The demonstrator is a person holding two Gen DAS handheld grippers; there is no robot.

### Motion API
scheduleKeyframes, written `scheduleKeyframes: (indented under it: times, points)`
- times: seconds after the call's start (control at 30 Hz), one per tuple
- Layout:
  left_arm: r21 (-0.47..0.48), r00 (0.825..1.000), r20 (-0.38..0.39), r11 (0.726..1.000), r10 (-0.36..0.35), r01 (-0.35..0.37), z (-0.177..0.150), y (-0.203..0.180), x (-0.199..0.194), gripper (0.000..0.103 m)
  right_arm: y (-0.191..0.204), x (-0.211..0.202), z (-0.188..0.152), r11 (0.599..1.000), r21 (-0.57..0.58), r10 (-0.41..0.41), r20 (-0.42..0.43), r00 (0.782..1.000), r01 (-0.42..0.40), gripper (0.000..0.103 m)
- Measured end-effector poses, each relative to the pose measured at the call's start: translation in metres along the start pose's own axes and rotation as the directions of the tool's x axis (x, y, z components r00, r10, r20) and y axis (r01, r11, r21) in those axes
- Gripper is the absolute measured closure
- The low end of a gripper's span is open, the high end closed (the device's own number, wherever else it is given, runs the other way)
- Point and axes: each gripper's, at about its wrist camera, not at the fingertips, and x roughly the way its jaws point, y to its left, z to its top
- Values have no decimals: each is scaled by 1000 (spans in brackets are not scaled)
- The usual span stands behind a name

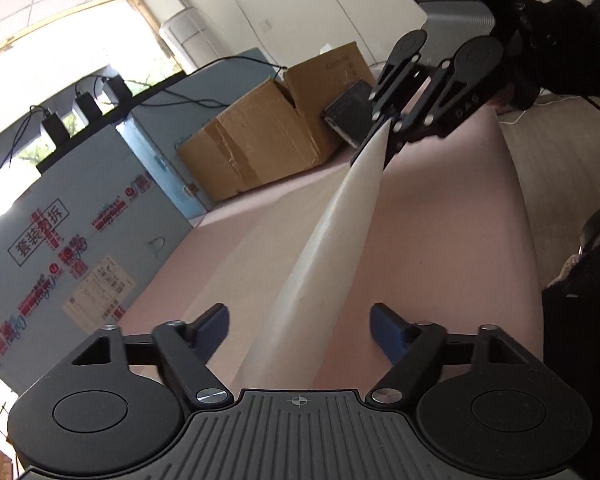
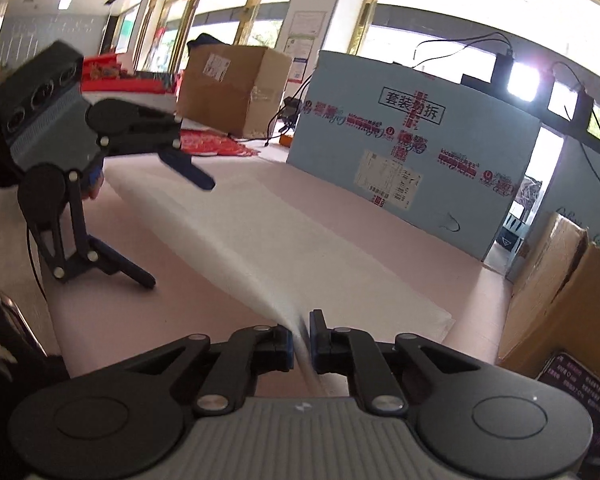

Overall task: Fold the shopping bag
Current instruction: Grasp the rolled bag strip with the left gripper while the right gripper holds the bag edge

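Note:
The white shopping bag (image 2: 260, 232) lies on the pink table, one edge lifted. In the left wrist view the bag (image 1: 332, 232) runs as a raised ridge from between my left fingers up to the right gripper. My right gripper (image 2: 301, 342) is shut on the bag's near edge; it also shows in the left wrist view (image 1: 390, 124), pinching the bag's far tip. My left gripper (image 1: 300, 330) is open, its blue pads either side of the bag without touching it. In the right wrist view the left gripper (image 2: 180, 228) hovers open over the bag's far left end.
The pink table (image 1: 440, 240) holds a cardboard box (image 1: 268, 132) and a dark device (image 1: 348, 112) at the far side. A light-blue printed board (image 2: 412, 148) stands behind the table. Another cardboard box (image 2: 560, 288) sits close on the right. Red items (image 2: 216, 144) lie further back.

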Motion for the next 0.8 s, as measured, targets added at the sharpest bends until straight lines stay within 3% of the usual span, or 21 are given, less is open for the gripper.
scheduleKeyframes:
  times: [0.03,0.13,0.27,0.33,0.43,0.47,0.53,0.7,0.8]
  points:
    - [-24,1000,-17,1000,-7,7,-5,5,-3,62,-4,-4,-1,1000,20,0,-1,1000,0,94]
    - [-123,998,-43,991,-53,48,-22,22,-15,70,-8,-7,-6,1000,23,4,-44,999,-3,92]
    - [-328,986,-8,932,-166,154,-43,48,-25,71,-13,3,-12,998,11,63,-145,987,-62,88]
    - [-420,977,7,886,-214,197,-51,60,-23,71,-19,7,-11,994,32,106,-169,980,-102,87]
    - [-588,958,55,766,-283,260,-63,81,-18,71,-35,10,-8,979,110,189,-194,963,-170,86]
    - [-646,952,75,713,-296,272,-67,87,-17,71,-41,11,-7,972,139,216,-199,956,-191,86]
    - [-711,950,98,647,-296,275,-74,90,-16,71,-60,13,-8,940,246,288,-190,939,-238,84]
    - [-795,953,158,538,-260,279,-88,90,-16,71,-97,10,-24,836,483,341,-89,936,-258,77]
    - [-802,955,175,528,-239,279,-90,88,-20,71,-109,9,-33,784,568,334,-48,941,-249,74]
